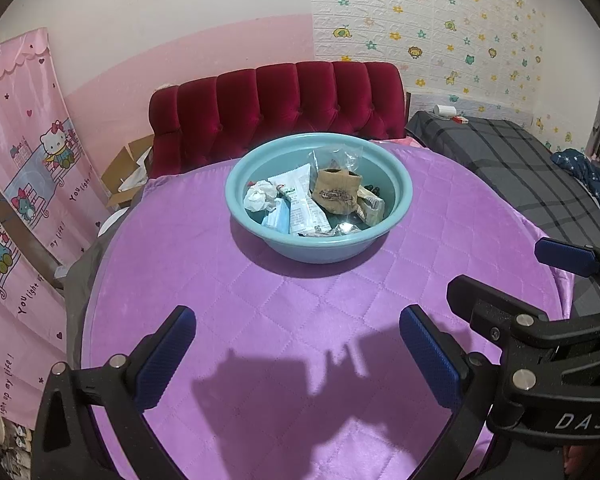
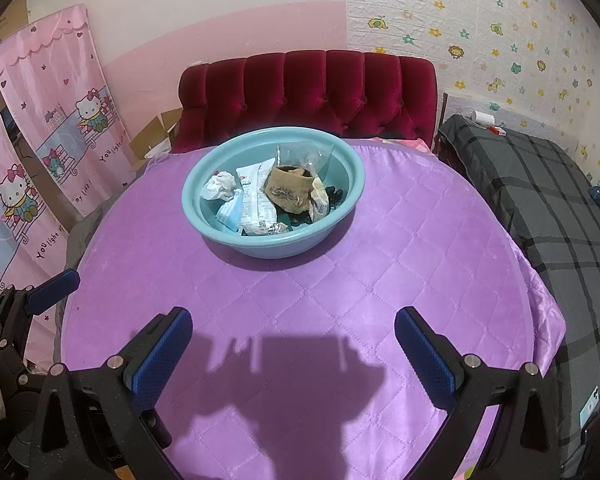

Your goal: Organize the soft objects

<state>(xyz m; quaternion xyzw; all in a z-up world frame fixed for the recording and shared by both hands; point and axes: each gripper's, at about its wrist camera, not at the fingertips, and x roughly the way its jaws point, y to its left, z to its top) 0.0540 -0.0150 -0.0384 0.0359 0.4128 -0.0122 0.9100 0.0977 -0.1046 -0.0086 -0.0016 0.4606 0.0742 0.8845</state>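
One bowl (image 1: 400,200), teal, on the desk (image 1: 180,280) toward its far side. Everything soft sits inside it, heaped. Counted: one crumpled white tissue (image 1: 261,196) at the left; one light-blue mask (image 1: 277,221) just below it; one long white wrapper (image 1: 304,200) lying across the middle; one brown sock (image 1: 337,191) propped to the right of the wrapper; one clear bag (image 1: 334,159) standing behind the sock; one small cream packet (image 1: 370,204) at the right wall. A crinkled silver scrap at the near rim and something dark under the pile, neither clear enough to name.

Two grippers, both low over the near desk, well apart from the bowl. Left gripper (image 1: 296,354): fingers spread wide, nothing between them. Right gripper (image 2: 294,354): the same, fingers wide and empty. Their shadows fall on the cloth between the fingers.

Desk round, covered in a quilted purple cloth (image 2: 420,260). Behind it one red tufted headboard (image 1: 280,108). Left, pink cartoon-cat curtains (image 1: 28,152) and an open cardboard box (image 1: 130,168). Right, a bed (image 2: 540,200) in grey plaid. Wall pink and white, with animal-and-flower panels on the right.
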